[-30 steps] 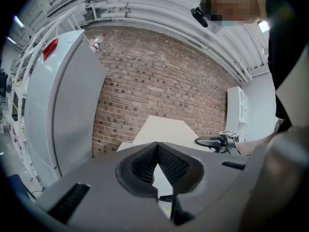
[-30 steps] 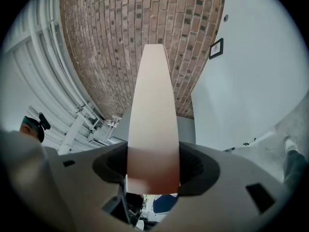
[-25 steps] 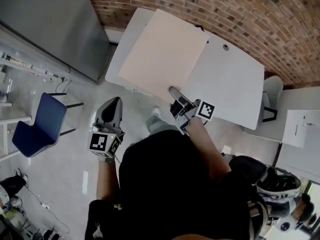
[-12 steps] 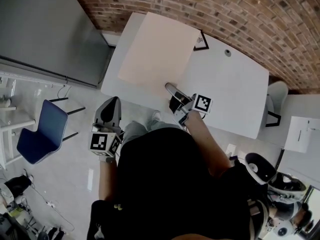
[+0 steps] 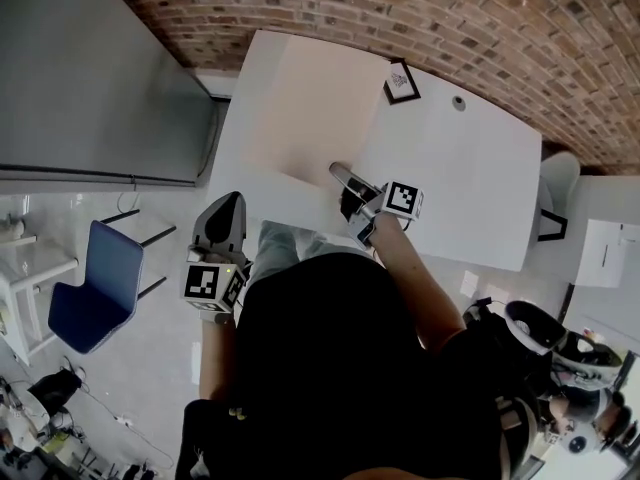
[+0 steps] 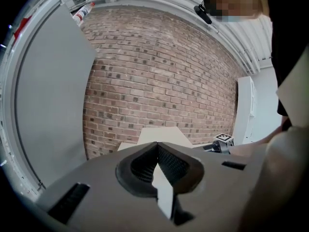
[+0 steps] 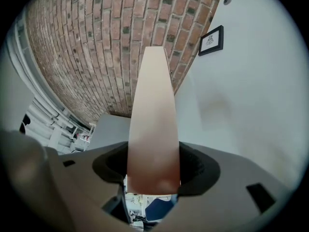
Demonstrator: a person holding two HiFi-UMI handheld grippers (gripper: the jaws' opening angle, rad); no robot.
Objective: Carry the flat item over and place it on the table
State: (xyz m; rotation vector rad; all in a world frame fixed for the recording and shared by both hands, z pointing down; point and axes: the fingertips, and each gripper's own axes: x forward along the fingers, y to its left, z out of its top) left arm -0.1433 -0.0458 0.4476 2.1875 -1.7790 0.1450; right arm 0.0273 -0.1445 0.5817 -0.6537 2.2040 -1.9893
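Flat item [image 5: 312, 108], pale beige board: clamped at its near edge in right gripper [image 5: 341, 175], jaws pressed on both faces. Shows in the right gripper view as a tapering strip running away from the jaws. Reaches from the jaws toward the far left corner of the white tabletop [image 5: 470, 183] and covers much of its left half. Resting there or held just clear: cannot tell.

Right gripper: sits over the near edge of the tabletop, roughly midway along it, marker cube upward.

Left gripper [image 5: 227, 203]: jaws together, nothing between them. Hangs off the near left corner of the tabletop, over the floor, well apart from the board.

Small black picture frame [image 5: 402, 81]: stands near the far edge of the tabletop, just beside the board's far right corner.

Brick wall [image 5: 470, 18]: runs behind the far edge of the tabletop.

Grey partition [image 5: 90, 78]: stands left of the tabletop.

Blue chair [image 5: 95, 286]: stands on the floor, left of the left gripper.
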